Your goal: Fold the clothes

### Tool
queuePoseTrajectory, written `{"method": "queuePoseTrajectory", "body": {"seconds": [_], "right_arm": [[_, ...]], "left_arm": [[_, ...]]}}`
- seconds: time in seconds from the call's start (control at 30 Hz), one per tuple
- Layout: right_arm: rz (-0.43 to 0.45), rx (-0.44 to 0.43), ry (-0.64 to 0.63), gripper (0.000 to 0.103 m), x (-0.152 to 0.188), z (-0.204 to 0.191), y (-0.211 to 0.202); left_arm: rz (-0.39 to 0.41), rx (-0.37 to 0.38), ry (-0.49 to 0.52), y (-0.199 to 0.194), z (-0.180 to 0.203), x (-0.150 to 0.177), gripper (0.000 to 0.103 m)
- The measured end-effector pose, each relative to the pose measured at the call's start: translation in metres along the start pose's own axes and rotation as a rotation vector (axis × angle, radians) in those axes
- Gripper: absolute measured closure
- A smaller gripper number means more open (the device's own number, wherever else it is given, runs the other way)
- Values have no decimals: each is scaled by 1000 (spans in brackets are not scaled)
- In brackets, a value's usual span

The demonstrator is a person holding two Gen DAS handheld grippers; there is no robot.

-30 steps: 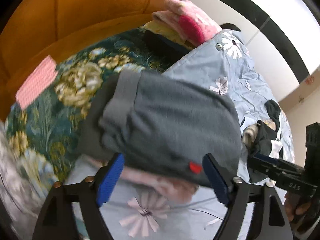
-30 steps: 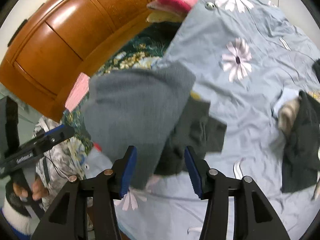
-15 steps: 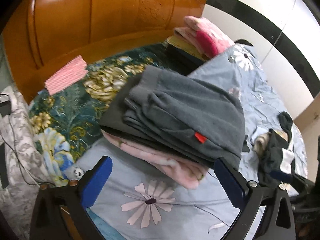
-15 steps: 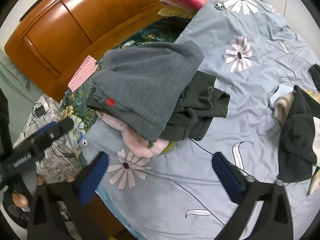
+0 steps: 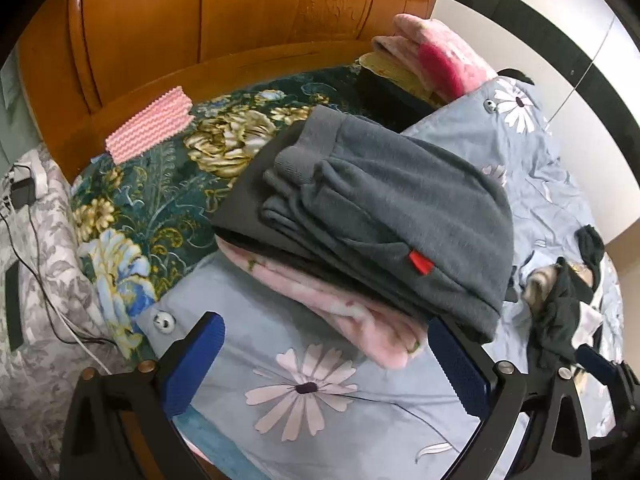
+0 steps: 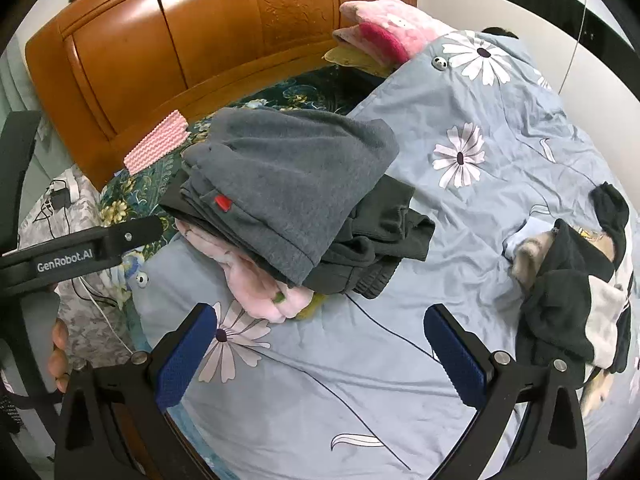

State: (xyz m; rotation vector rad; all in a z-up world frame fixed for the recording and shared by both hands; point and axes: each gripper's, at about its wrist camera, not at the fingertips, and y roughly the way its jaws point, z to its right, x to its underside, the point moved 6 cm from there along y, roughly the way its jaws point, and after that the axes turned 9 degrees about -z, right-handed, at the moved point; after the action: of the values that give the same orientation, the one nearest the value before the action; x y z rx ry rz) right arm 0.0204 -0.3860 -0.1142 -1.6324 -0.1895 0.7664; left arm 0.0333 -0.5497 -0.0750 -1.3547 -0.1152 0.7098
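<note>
A folded grey fleece garment (image 5: 400,216) with a small red tag lies on top of a stack, over a dark garment (image 6: 384,236) and a pink one (image 5: 352,316), on the blue flowered duvet (image 5: 304,400). It also shows in the right wrist view (image 6: 292,180). My left gripper (image 5: 324,360) is open and empty, just in front of the stack. My right gripper (image 6: 324,348) is open and empty, a little back from the stack. A heap of unfolded dark and white clothes (image 6: 572,292) lies to the right.
A wooden headboard (image 6: 200,40) stands behind. A dark flowered blanket (image 5: 160,184) with a pink cloth (image 5: 150,124) lies left of the stack. Pink folded bedding (image 6: 384,28) sits at the head. Cables (image 5: 24,216) lie on a grey patterned cover at the left.
Both grippers have let go of the grey garment, opened wide and drawn back. The garment now rests on the stack.
</note>
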Motion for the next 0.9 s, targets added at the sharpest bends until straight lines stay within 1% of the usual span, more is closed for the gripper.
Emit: {"method": "queuePoseTrajectory", "body": {"seconds": [0.03, 0.13, 0.2, 0.3, 0.43, 0.5, 0.57, 0.67, 0.8, 0.9], "right_arm": [[0, 3, -2, 0, 0, 0, 0], [0, 12, -9, 0, -1, -1, 0], [-2, 16, -15, 0, -2, -1, 1], [-11, 15, -16, 0, -2, -1, 4], [-30, 21, -21, 0, -1, -1, 11], [-37, 23, -23, 0, -1, -1, 15], [-43, 24, -18, 0, 0, 0, 19], [-45, 28, -1, 0, 1, 3, 24], [-49, 23, 18, 0, 1, 7, 32], [-43, 25, 22, 0, 1, 8, 35]], "left_arm": [[5, 9, -6, 0, 0, 0, 0], [29, -14, -45, 0, -2, 2, 0], [48, -12, -60, 0, -3, 2, 0], [56, -24, -34, 2, -2, 2, 0], [9, -44, 0, 16, 0, 5, 0], [11, -64, 15, 20, 0, 7, 0], [38, -69, 38, 21, 2, 8, 0], [27, -63, 61, 27, 5, 10, 0], [28, -100, 98, 35, 8, 11, 0], [21, -111, 117, 42, 8, 14, 0]]}}
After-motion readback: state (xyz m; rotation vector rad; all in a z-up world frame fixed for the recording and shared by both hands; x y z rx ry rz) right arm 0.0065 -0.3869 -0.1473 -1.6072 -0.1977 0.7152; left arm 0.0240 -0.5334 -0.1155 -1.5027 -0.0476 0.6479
